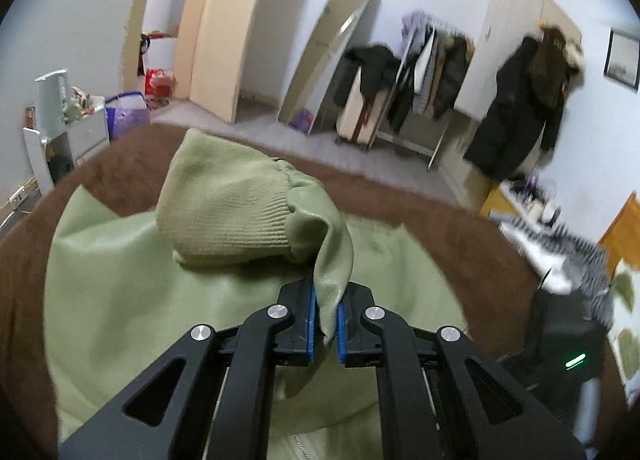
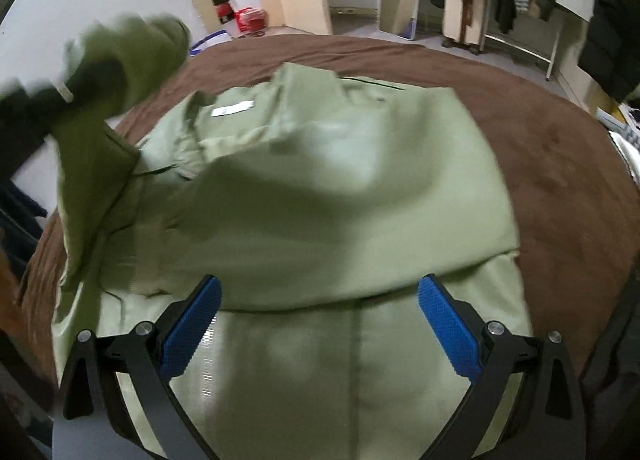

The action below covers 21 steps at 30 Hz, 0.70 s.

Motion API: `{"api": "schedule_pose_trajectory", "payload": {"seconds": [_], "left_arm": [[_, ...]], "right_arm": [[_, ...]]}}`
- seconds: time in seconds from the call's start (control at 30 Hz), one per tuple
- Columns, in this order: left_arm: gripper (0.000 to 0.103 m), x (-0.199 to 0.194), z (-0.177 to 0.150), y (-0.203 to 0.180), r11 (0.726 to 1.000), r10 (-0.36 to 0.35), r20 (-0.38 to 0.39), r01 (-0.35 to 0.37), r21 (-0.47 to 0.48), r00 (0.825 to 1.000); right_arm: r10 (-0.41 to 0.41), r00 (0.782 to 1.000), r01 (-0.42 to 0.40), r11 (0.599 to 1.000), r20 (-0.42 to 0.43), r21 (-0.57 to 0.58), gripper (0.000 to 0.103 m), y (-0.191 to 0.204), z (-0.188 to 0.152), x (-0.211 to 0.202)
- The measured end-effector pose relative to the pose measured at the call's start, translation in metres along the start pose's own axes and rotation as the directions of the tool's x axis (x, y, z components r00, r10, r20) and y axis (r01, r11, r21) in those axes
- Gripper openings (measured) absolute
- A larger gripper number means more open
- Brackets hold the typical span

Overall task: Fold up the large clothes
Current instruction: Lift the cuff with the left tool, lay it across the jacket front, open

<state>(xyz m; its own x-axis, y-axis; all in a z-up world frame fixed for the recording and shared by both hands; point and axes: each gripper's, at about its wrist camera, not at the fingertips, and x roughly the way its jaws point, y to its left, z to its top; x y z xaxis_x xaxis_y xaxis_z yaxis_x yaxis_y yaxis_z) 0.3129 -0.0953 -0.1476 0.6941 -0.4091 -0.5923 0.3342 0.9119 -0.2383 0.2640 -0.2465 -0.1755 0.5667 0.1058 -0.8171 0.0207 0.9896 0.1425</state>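
Across the brown bedspread (image 2: 540, 147) lies a pale green jacket (image 2: 340, 199), smooth and leather-like, its lower edge cut off by the frame. A white label (image 2: 232, 108) near the collar is too blurred to read. The left claw (image 1: 326, 320) pinches the sleeve beside its ribbed knit cuff (image 1: 232, 215). The right claw (image 2: 318, 320) gapes wide above the jacket, gripping nothing.

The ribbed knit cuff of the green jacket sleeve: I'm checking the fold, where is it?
Left wrist view: ribbed knit cuff hangs mid-frame above the green jacket, just beyond the left gripper clamping its sleeve.
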Motion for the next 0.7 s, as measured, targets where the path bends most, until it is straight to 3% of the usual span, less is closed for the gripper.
{"api": "schedule_pose_trajectory", "payload": {"seconds": [0.1,0.27,0.4,0.47,0.53,0.6,0.7], "left_arm": [[0.011,0.032,-0.029,-0.01,0.999,0.042,-0.075,-0.04,0.027,0.996],[0.016,0.072,-0.078,-0.006,0.995,0.102,-0.207,-0.097,0.034,0.973],[0.02,0.073,-0.089,0.002,0.994,0.114,-0.226,-0.11,0.027,0.967],[0.04,0.068,-0.089,0.002,0.996,0.094,-0.223,-0.088,0.033,0.97],[0.077,0.058,-0.088,-0.004,0.997,0.069,-0.192,-0.059,0.058,0.979],[0.091,0.048,-0.084,-0.013,0.991,0.087,-0.15,-0.07,0.112,0.985],[0.095,0.028,-0.075,-0.014,0.984,0.108,-0.11,-0.091,0.152,0.988]], "right_arm": [[-0.016,1.0,0.016,1.0,-0.013,0.013,0.097,-0.022,-0.005,0.001],[-0.04,0.998,0.041,0.999,-0.039,0.014,0.097,-0.046,-0.016,0.008],[-0.05,0.998,0.051,0.998,-0.046,0.027,0.097,-0.059,-0.022,0.012],[-0.056,0.997,0.057,0.998,-0.049,0.034,0.097,-0.063,-0.023,0.015],[-0.053,0.997,0.055,0.998,-0.05,0.039,0.097,-0.064,-0.023,0.016],[-0.047,0.998,0.048,0.998,-0.048,0.037,0.097,-0.063,-0.021,0.016],[-0.032,0.999,0.033,0.999,-0.04,0.027,0.097,-0.059,-0.018,0.014]]}}
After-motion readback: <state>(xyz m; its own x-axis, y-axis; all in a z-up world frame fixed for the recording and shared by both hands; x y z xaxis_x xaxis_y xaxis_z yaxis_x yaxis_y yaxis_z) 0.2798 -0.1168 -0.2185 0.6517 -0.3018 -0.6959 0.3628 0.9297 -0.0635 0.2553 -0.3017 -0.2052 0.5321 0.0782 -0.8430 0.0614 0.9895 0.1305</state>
